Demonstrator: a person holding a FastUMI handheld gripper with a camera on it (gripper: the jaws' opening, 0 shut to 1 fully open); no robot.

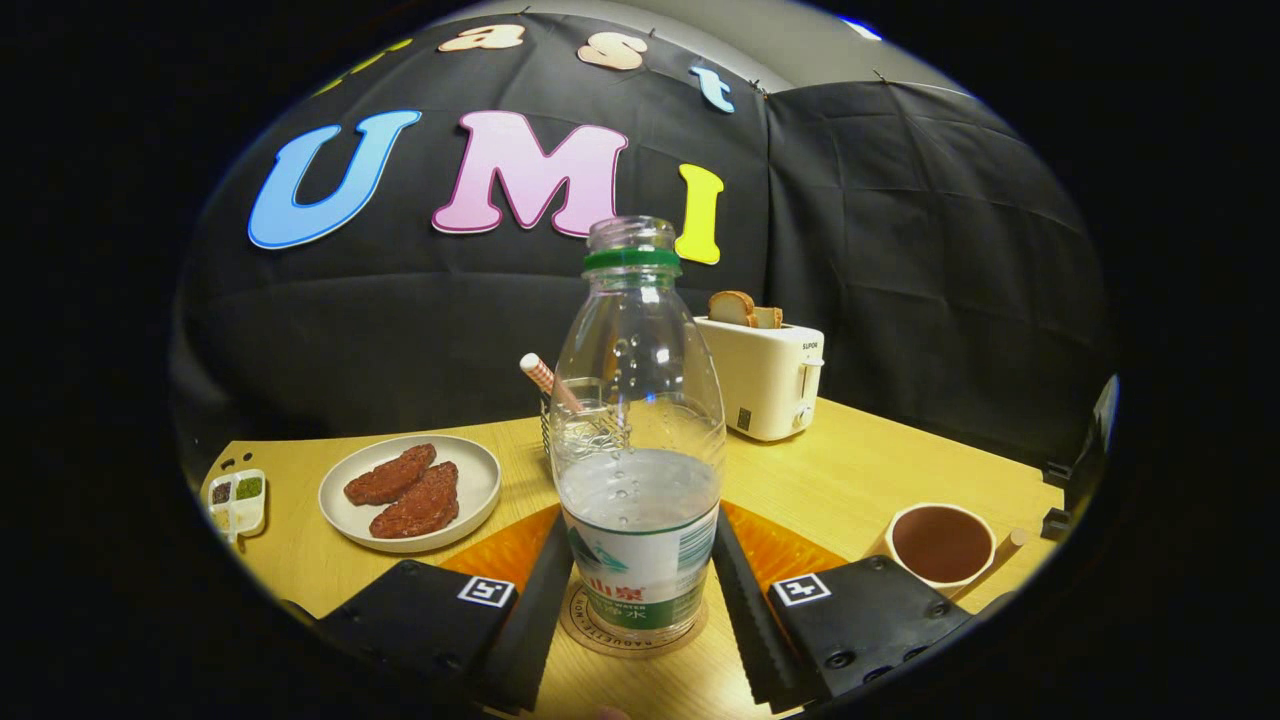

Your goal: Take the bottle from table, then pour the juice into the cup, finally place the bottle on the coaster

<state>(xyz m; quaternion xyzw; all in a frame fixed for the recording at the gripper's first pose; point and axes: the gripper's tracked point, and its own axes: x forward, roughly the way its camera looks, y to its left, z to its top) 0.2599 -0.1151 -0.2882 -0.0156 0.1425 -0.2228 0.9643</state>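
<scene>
Spanning the scene: wooden table [860, 470], booth wall behind. Standing upright on the round coaster [585, 625], between the gripper [640, 600] fingers: clear bottle [638, 440], uncapped, green neck ring, roughly half full of clear liquid. Fingers flanking the bottle's label on both sides; contact not certain, grip state cannot tell. Beyond the bottle to the right: white toaster [765, 380] with bread slices in its slots. Left: plate [410, 492] carrying two brown patties. Right, beside the right finger: cup [940, 545] with dark interior. Behind the bottle: wire holder with striped straw [545, 378]. Far left: small condiment dish [237, 500].
</scene>
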